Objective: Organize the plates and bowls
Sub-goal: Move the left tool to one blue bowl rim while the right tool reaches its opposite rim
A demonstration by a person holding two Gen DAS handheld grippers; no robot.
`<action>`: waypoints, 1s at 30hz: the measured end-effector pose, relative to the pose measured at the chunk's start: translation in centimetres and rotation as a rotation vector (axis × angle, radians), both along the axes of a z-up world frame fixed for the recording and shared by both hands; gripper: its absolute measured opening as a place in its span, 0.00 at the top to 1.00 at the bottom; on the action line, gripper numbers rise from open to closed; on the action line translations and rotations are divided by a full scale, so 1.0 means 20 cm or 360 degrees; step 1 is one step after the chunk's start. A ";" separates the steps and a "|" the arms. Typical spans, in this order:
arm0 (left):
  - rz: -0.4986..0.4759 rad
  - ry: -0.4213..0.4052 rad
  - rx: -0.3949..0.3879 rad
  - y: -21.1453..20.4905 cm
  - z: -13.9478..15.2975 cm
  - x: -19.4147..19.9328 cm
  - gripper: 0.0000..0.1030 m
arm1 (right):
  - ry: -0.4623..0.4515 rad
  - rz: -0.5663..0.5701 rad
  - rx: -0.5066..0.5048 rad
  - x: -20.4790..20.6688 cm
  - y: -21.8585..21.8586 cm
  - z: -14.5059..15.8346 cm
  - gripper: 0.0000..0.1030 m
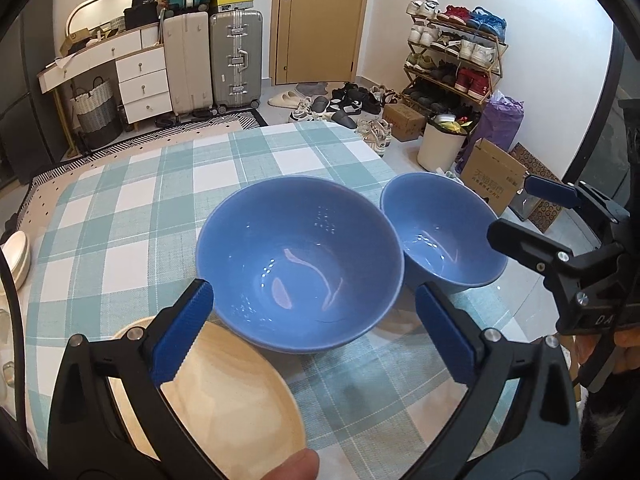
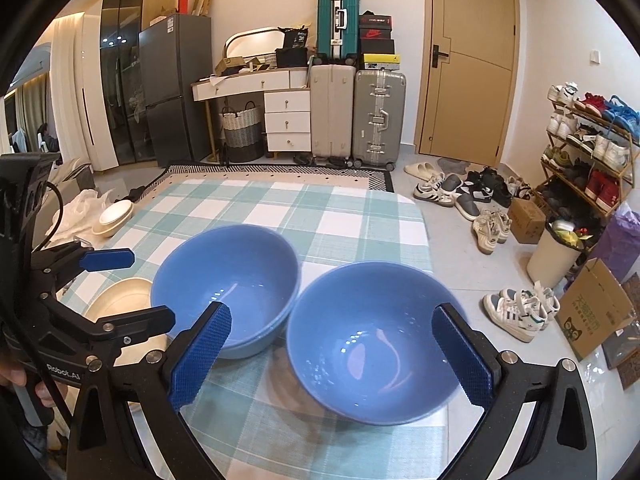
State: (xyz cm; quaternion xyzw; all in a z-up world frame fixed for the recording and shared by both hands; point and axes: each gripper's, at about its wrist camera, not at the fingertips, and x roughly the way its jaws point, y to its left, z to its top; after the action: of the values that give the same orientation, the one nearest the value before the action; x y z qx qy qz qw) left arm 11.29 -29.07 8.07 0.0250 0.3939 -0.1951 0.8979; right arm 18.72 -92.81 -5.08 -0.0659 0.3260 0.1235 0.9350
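A table (image 1: 120, 208) under a teal-and-white checked cloth carries it all; two blue bowls sit on it side by side, nearly touching; the left bowl (image 1: 300, 264) lies just ahead of the left tongs, the right bowl (image 2: 372, 340) just ahead of the right tongs; a cream plate (image 1: 224, 392) rests beneath the left tongs' left finger; pale stacked dishes (image 2: 114, 218) sit far off to their left, by the table's edge.

Cream plate (image 1: 224, 380) — near edge hidden behind left tool (image 1: 312, 336).
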 end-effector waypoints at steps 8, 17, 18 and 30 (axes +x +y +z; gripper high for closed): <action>-0.0033 -0.0002 0.0006 -0.12 -0.01 -0.06 0.02 | -0.0019 -0.0051 0.0010 -0.05 -0.13 0.02 0.01; -0.0098 0.0024 -0.0005 -0.26 -0.03 -0.09 0.02 | -0.0001 -0.0125 0.0033 -0.08 -0.29 0.00 0.01; -0.0107 0.0023 -0.0006 -0.27 -0.03 -0.09 0.03 | 0.0001 -0.0133 0.0038 -0.08 -0.31 0.00 0.01; -0.0265 0.0072 -0.0143 -0.37 -0.06 -0.12 0.22 | 0.0071 -0.0250 0.0081 -0.04 -0.46 -0.10 0.01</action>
State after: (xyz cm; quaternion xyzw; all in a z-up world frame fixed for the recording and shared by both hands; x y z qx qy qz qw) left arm 8.83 -36.43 6.89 0.0129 0.4015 -0.2870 0.8696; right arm 17.89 -102.02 -6.99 -0.0135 0.3476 0.0595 0.9356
